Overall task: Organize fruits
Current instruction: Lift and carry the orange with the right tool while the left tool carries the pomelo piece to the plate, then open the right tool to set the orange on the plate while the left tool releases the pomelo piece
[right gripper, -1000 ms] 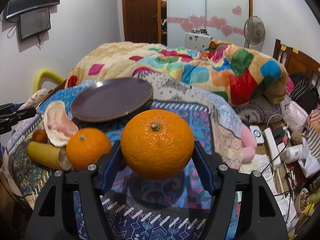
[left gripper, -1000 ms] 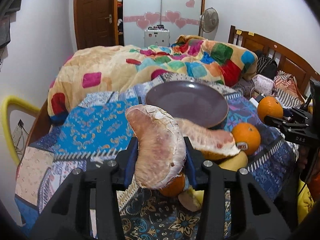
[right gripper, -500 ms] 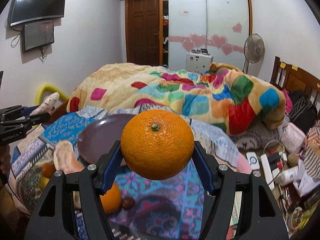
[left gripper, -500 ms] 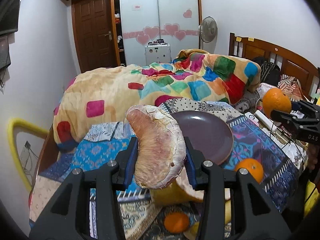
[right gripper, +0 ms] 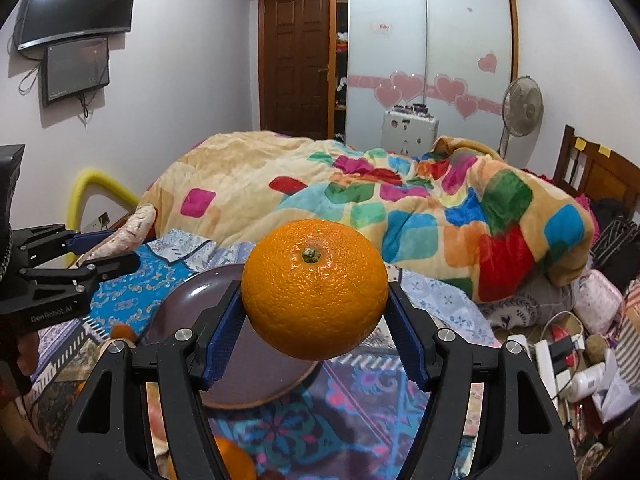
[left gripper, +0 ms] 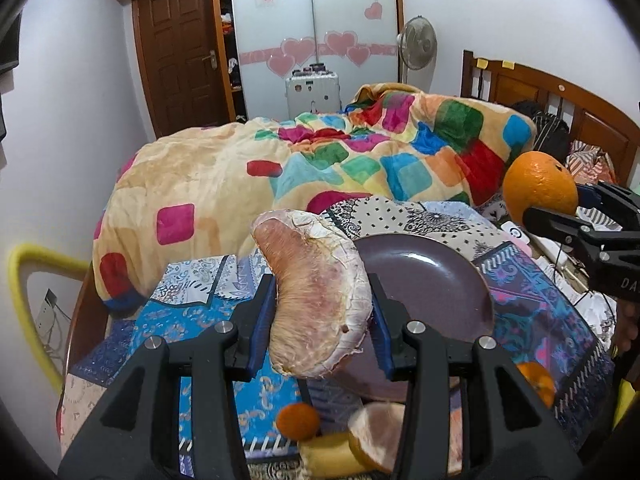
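Note:
My left gripper (left gripper: pixel 320 320) is shut on a large peeled pomelo wedge (left gripper: pixel 316 292), held in the air just left of the purple plate (left gripper: pixel 436 280). My right gripper (right gripper: pixel 316 324) is shut on a big orange (right gripper: pixel 315 289), held above the plate (right gripper: pixel 188 304). The orange (left gripper: pixel 538 188) and the right gripper also show at the right of the left wrist view. Below on the patterned cloth lie a small orange (left gripper: pixel 298 420), another pomelo piece (left gripper: pixel 376 428), a banana (left gripper: pixel 328 456) and a second orange (left gripper: pixel 536 380).
The plate rests on a patterned cloth (left gripper: pixel 168 320) over a small table beside a bed with a colourful checked blanket (left gripper: pixel 360 160). A yellow padded rail (left gripper: pixel 24 304) stands at the left. A power strip and clutter (right gripper: pixel 560 356) lie on the right.
Both grippers have risen and pulled back with their fruit. The plate and the loose fruit now sit lower in both views, and the right gripper's orange appears higher in the left wrist view.

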Tool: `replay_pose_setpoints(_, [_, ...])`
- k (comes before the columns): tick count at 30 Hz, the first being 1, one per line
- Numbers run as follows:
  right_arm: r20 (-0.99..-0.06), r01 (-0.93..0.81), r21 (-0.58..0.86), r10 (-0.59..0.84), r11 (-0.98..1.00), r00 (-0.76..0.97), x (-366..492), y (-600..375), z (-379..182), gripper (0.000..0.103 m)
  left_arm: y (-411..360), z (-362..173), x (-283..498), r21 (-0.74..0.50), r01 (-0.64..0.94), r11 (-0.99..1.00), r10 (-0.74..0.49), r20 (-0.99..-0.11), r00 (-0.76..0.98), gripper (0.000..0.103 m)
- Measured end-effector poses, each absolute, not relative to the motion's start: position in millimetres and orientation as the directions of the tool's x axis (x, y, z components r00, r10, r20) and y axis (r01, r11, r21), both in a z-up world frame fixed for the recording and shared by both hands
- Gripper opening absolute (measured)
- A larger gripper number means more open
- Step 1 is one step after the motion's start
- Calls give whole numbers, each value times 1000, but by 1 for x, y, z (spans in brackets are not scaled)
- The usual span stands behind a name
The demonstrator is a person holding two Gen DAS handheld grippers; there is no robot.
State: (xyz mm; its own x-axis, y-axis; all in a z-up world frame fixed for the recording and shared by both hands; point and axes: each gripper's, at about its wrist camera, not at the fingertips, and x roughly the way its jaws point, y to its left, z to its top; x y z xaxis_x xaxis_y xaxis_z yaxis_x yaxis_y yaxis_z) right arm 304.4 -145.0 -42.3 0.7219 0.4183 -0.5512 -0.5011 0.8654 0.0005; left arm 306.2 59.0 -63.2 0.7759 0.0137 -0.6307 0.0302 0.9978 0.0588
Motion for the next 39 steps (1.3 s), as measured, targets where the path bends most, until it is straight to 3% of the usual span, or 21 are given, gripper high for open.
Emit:
replay_pose_setpoints(17, [-706,-534,-54,346,844,618,357,-96,-94,66,67,-103,379,15,88,996,-43,-783,621,43])
replay_pose_setpoints(35, [-777,-584,-66,326,809,539,363,-75,-116,67,68,-99,377,28,88,996,-35,-766,642,45])
replay_pose_setpoints(39, [-739,-570,-69,342,819,581,355,-83,-100,81,75,-86,362,7,66,998,-39,-742,669,58])
